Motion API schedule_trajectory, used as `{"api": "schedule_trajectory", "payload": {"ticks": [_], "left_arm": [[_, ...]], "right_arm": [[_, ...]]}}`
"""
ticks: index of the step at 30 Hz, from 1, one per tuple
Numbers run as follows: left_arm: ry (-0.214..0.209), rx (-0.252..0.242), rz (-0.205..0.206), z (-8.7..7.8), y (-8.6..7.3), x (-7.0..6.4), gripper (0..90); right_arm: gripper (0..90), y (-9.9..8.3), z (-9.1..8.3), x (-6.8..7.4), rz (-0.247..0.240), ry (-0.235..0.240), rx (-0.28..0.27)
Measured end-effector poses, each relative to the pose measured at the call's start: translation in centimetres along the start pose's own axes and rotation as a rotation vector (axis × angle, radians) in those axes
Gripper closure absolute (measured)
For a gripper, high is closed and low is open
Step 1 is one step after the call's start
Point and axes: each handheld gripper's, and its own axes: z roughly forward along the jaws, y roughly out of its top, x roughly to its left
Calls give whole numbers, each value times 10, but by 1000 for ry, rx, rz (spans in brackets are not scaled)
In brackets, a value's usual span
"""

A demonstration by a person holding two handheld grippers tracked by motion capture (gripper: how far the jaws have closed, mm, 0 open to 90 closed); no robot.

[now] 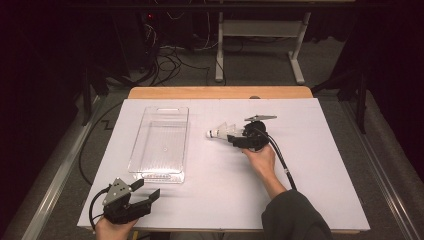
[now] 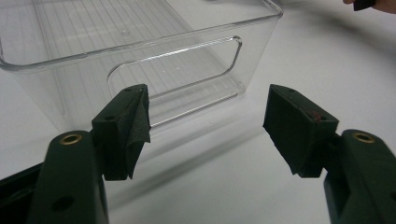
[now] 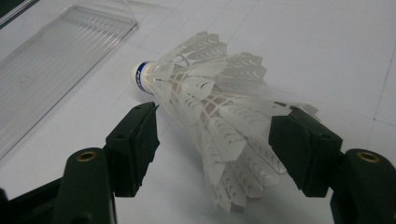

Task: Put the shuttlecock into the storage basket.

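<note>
In the high view, the shuttlecock (image 1: 221, 131) is seen on the table (image 1: 310, 165) just ahead of the right gripper (image 1: 239, 136), beside the bin (image 1: 161, 144); nothing has been binned. In the left gripper view, the left gripper (image 2: 208, 126) is held spread and empty before the bin. In the right gripper view, the skirt is straddled by parted jaws, not yet clamped.

Bin: the clear plastic rectangular bin (image 1: 161, 142) sits left of centre on the white-topped table (image 1: 310, 165).
Shuttlecock: the white feathered shuttlecock (image 1: 223, 131) lies right of the bin — apart from it.
Left gripper (image 1: 145, 191): near corner, before the bin.
Right gripper (image 1: 236, 135): right of the shuttlecock — jaws astride its skirt.
</note>
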Motion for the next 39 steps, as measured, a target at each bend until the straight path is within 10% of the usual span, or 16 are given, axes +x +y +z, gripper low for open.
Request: {"api": "schedule_trajectory", "payload": {"ticks": [39], "left_arm": [[-7, -2, 12, -1, 0, -1, 328]], "right_arm": [[371, 16, 18, 9, -14, 33, 22]]}}
